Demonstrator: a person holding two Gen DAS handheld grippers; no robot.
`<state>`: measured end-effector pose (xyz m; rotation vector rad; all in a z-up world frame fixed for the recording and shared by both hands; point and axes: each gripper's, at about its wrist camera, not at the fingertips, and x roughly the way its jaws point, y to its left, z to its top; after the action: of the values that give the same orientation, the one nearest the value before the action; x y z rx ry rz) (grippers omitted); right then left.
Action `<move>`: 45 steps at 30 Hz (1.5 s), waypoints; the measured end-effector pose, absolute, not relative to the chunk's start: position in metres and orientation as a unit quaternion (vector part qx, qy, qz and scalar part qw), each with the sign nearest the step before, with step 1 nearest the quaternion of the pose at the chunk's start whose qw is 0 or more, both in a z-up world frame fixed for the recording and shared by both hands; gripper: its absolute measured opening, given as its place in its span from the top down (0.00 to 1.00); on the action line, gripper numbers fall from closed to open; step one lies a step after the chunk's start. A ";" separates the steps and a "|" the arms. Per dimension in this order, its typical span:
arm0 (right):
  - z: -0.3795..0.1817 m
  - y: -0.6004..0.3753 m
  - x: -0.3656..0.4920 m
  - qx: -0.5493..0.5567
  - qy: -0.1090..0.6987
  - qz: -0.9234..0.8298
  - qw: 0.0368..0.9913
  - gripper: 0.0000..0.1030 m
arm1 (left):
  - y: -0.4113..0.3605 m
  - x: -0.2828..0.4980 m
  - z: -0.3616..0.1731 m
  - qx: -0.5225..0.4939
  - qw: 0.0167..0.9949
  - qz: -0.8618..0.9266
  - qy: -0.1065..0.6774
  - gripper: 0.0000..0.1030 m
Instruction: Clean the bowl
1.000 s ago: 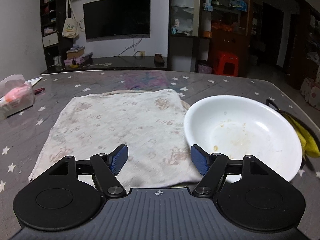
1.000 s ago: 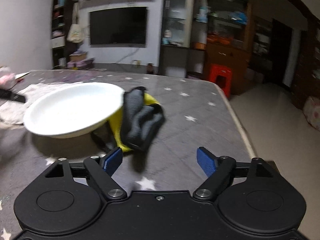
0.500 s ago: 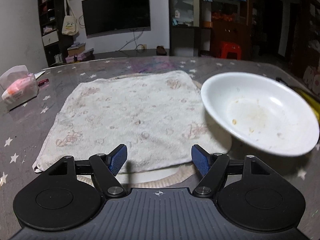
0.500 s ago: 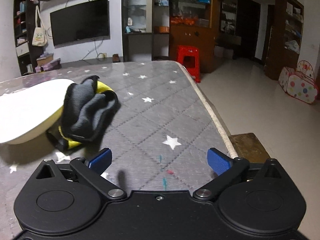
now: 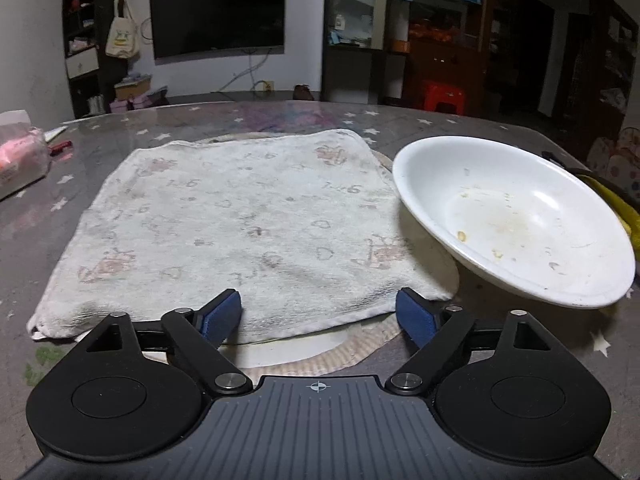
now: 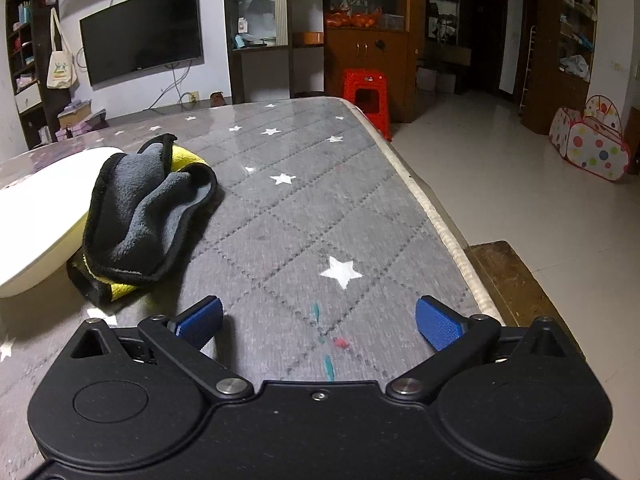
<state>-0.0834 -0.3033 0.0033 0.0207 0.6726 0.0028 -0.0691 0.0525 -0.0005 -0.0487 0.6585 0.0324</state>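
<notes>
The left claw [image 5: 320,314] hung spread wide and empty over the near edge of a pale towel [image 5: 240,224] laid flat on the table [image 5: 96,152]. The right claw [image 6: 318,322] was likewise released, gripping nothing, above bare quilted cover with a grey-and-yellow cloth [image 6: 148,216] just ahead to its left. Beyond the towel's right corner sat the bowl [image 5: 516,216], white, tilted, its rim overlapping the towel's edge and its far side leaning on that cloth. Brownish smears and a few crumbs marked its inside. Wiping had apparently not started; this looked like the reach for a wiper. The next move probably called for the right claw to swing left and pinch the cloth, while the left steadied the bowl's rim.
</notes>
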 end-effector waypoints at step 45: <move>0.008 -0.313 -0.087 0.016 0.330 0.004 0.944 0.00 | 0.049 -0.063 -0.004 -0.019 0.943 0.001 0.333 0.01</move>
<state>-0.0867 -0.3130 0.0083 0.0324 0.6727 0.0083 -0.0633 0.0490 -0.0039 -0.0397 0.6800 0.0016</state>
